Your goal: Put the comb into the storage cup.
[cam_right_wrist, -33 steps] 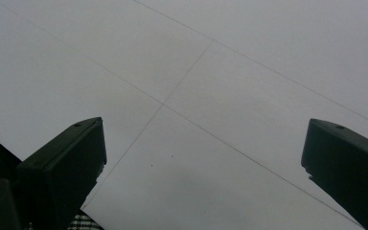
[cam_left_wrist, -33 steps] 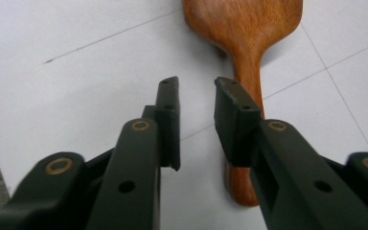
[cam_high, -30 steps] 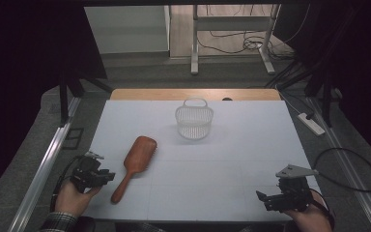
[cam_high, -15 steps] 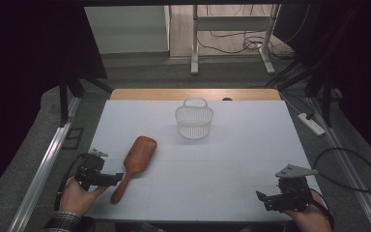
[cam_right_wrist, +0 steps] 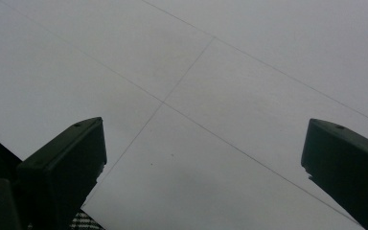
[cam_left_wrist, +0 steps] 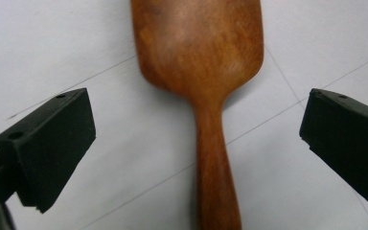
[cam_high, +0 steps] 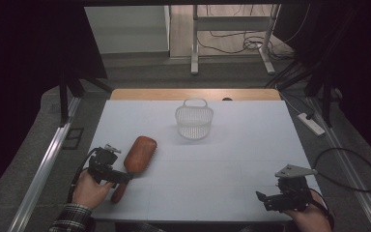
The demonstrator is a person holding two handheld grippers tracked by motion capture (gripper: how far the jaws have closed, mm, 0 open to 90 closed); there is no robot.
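A brown wooden hairbrush (cam_high: 138, 155) lies back up on the white table cover (cam_high: 232, 154), its handle pointing toward the near left corner. My left gripper (cam_high: 121, 178) is at that handle. In the left gripper view the handle (cam_left_wrist: 213, 163) runs up between the two black jaws of the left gripper (cam_left_wrist: 196, 143), which stand wide apart and do not touch it. These jaws have just been opening, so the gripper is open. My right gripper (cam_high: 266, 199) rests near the front right edge, and the right gripper view shows the right gripper (cam_right_wrist: 203, 158) open over bare cover.
A white mesh basket (cam_high: 194, 122) with a raised handle stands at the far middle of the table. A wooden strip (cam_high: 140, 94) edges the far side. A power strip (cam_high: 311, 123) and cables lie on the floor to the right.
My left gripper has slid right, up to the brush handle, and its jaws have spread from nearly shut to wide apart. The right gripper, brush and basket have not moved.
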